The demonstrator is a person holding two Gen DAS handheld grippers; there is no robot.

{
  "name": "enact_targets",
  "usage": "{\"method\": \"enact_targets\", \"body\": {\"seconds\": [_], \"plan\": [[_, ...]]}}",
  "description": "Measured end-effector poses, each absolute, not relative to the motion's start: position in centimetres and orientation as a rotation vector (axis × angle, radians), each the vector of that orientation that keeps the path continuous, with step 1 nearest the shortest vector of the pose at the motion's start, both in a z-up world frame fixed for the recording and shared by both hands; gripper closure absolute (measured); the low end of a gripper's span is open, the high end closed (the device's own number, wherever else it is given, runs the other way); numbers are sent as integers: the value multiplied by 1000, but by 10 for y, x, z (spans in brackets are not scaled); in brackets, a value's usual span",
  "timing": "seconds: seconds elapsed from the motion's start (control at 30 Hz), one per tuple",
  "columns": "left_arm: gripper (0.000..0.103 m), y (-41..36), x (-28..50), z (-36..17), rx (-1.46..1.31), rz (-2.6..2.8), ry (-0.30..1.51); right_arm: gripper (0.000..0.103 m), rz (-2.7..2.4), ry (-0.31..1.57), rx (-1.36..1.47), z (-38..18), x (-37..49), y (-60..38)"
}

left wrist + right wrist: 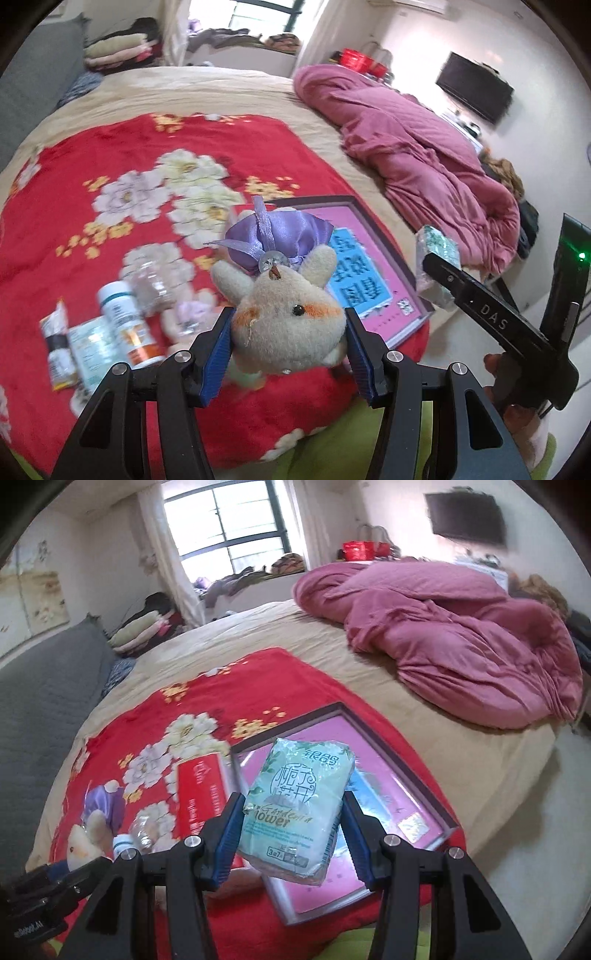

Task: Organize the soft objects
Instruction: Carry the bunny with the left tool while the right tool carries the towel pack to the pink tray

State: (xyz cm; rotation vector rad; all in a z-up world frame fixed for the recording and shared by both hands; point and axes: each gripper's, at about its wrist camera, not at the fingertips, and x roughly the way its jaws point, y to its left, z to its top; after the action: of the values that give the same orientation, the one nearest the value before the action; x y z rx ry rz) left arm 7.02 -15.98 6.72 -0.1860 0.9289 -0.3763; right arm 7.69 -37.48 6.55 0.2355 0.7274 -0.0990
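My left gripper (288, 332) is shut on a beige plush toy (284, 317) with a purple satin dress and holds it above the red flowered blanket (110, 155). My right gripper (291, 819) is shut on a pale green tissue pack (299, 805) and holds it above a pink shallow box (391, 797). The pink box also shows in the left wrist view (373, 258), behind the plush toy. The tissue pack also shows at the right of the left wrist view (437, 262). The plush toy appears at the lower left of the right wrist view (96, 827).
A white pill bottle (125, 317), a clear bottle (151, 284), sachets (55, 343) and a small pack (92, 347) lie on the blanket's left part. A red flat box (201, 794) lies beside the pink box. A crumpled pink quilt (461, 638) covers the bed's far right.
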Motion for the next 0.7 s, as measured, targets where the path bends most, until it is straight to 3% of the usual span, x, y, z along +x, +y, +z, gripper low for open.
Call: {"method": "enact_targets", "body": {"seconds": [0.7], "plan": [[44, -301, 134, 21, 53, -514, 1081, 51, -216, 815, 290, 10, 96, -463]]}}
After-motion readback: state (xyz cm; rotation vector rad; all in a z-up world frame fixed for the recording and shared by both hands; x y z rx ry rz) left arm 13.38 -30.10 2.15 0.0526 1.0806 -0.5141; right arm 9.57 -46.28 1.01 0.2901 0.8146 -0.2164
